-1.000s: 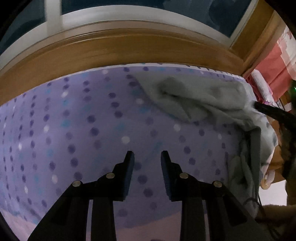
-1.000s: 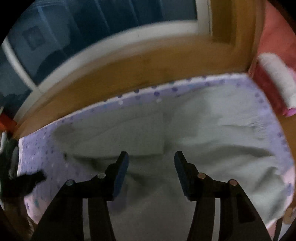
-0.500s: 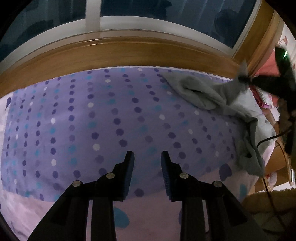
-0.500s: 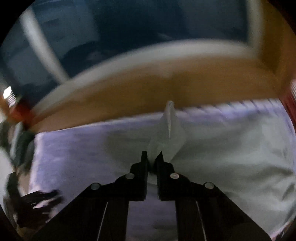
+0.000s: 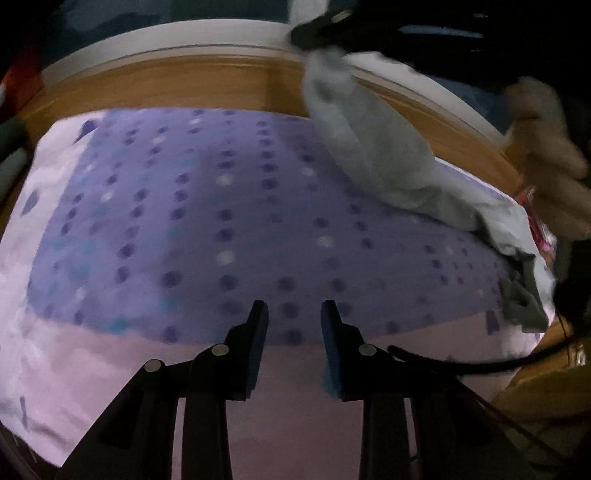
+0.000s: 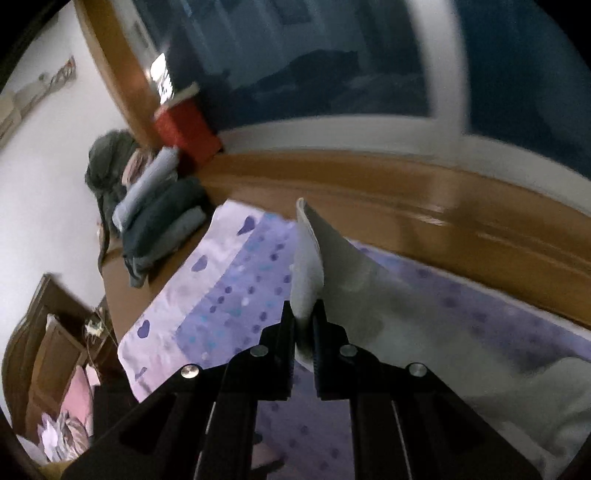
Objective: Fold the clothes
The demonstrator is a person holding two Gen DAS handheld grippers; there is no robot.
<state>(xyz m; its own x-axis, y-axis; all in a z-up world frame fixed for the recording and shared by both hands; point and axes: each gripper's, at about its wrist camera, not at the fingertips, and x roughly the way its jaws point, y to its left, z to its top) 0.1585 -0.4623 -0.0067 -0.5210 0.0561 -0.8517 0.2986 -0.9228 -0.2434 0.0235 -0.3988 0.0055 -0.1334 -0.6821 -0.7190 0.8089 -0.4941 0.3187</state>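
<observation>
A pale grey garment lies across the right side of the purple dotted bedsheet, one end lifted high at the top of the left wrist view. My right gripper is shut on an edge of the grey garment, which rises as a peak between its pads and trails down to the right over the sheet. The right gripper also shows in the left wrist view, at the top, pinching the cloth. Over the sheet's near edge my left gripper hovers open, with nothing between its fingers.
A wooden bed rail and a dark window run along the far side. Folded dark clothes are stacked at the bed's far left corner, beside a red box. A black cable crosses near the left gripper.
My right gripper closed on the garment's edge and carried it up and to the left, dragging the cloth across the sheet. The left gripper slid left over the sheet, still open.
</observation>
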